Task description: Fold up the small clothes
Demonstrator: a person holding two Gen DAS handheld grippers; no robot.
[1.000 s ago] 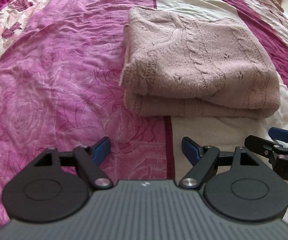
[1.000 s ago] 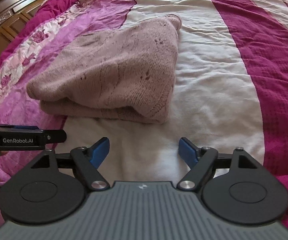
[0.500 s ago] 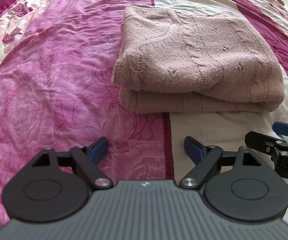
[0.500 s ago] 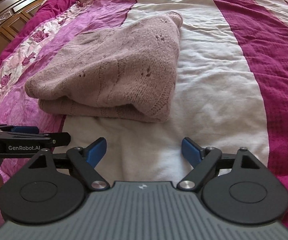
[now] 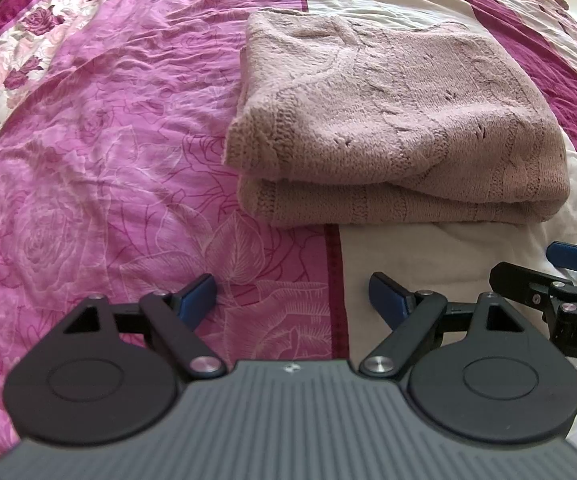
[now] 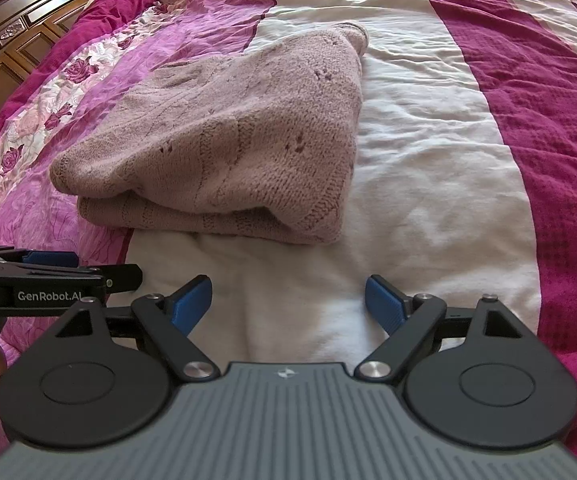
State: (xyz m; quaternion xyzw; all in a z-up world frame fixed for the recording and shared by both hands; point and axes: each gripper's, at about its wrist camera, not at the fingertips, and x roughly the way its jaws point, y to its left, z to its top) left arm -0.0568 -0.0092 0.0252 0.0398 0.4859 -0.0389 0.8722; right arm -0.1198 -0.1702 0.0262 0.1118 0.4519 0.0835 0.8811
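Folded knit sweater [image 5: 400, 128] lying on the bedspread [image 5: 100, 160], clear of the wide-open, empty left gripper [image 5: 290, 300] and right gripper [image 6: 288, 300]; any tidying should press flat, not pinch.

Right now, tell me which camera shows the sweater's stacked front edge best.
The left wrist view. There the folded sweater faces the camera squarely, so both layers of its near edge show across the whole width. The right wrist view sees the sweater at a slant: its near right corner is clear, the far left foreshortened.
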